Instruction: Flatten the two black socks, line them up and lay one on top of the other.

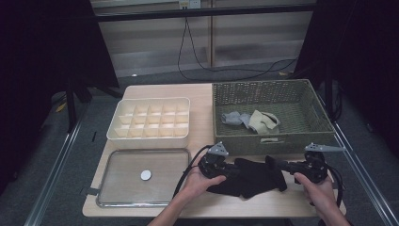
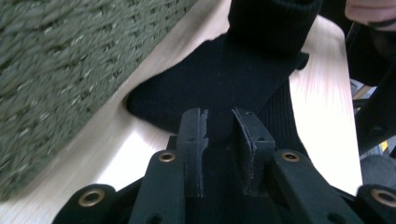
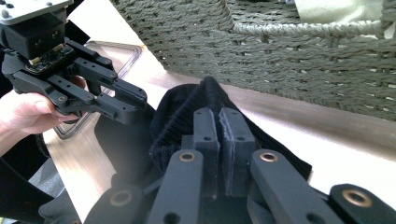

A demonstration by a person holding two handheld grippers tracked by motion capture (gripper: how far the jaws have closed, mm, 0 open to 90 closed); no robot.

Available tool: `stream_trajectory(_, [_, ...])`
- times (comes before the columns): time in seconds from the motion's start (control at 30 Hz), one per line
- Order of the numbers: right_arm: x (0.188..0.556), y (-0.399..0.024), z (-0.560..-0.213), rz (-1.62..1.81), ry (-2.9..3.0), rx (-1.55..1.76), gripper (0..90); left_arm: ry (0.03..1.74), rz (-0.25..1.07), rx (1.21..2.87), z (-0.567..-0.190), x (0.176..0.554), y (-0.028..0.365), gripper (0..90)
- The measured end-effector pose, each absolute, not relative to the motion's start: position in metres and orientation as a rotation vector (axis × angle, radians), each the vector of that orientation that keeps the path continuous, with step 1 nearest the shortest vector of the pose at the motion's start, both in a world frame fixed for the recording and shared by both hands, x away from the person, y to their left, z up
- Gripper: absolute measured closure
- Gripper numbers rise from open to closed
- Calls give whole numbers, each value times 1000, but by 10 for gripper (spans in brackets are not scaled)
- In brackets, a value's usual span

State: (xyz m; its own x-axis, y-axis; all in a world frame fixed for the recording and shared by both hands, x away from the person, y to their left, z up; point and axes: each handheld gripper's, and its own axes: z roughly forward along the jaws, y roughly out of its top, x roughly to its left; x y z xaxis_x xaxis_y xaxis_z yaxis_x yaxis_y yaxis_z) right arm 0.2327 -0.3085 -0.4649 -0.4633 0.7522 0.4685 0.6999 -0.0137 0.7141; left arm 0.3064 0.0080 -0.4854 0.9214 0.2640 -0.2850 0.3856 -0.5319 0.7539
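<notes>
On the wooden table [image 1: 207,94] in a dark room, both grippers' jaws pinch black cloth [image 1: 254,176].

A light wooden table [image 1: 202,94] with four things resting on it

On the far right we see a green woven basket [image 1: 270,92]; to its left, just beside it, a cream divider box [image 1: 149,136] of small compartments. On the near left lies a clear shallow tray [image 1: 146,153] with a metal rim — a small white disc [image 1: 146,175] in it. On the near right, in front of the basket, a black garment [image 1: 254,176] lies crumpled on the bare wood — close to the basket's front wall.
</notes>
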Motion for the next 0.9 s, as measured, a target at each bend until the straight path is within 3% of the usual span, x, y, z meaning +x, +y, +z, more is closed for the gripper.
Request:
stream_trajectory(0.6, [233,-307,-466,1497,2173,1600,858,478,-170,2228,-504,314,-15,665])
stream_trajectory(0.9, [234,-307,-467,1494,2179,1598,858,477,-152,2245,-506,316,-17,884])
